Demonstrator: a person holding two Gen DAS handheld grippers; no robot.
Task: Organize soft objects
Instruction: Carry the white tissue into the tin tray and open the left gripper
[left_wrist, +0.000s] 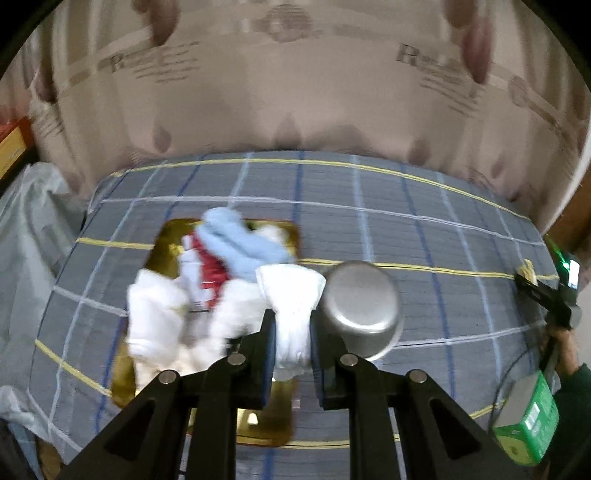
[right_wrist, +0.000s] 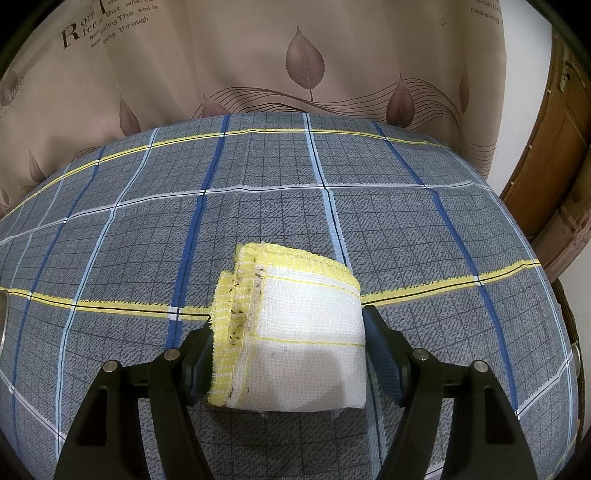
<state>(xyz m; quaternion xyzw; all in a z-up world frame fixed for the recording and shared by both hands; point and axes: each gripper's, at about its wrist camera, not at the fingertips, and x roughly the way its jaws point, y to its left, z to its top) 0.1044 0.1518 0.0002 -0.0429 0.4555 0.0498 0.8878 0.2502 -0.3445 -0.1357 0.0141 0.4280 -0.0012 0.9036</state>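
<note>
My left gripper is shut on a white cloth and holds it above a gold tray. The tray carries a pale blue cloth, a red and white cloth and more white cloths; the view is blurred. My right gripper is shut on a folded white mesh cloth with yellow edging, over the grey checked tablecloth. The right gripper also shows at the far right of the left wrist view.
An upturned steel bowl stands just right of the tray. A beige leaf-print curtain hangs behind the table. A wooden door is at the right. Clear plastic sheeting lies left of the table.
</note>
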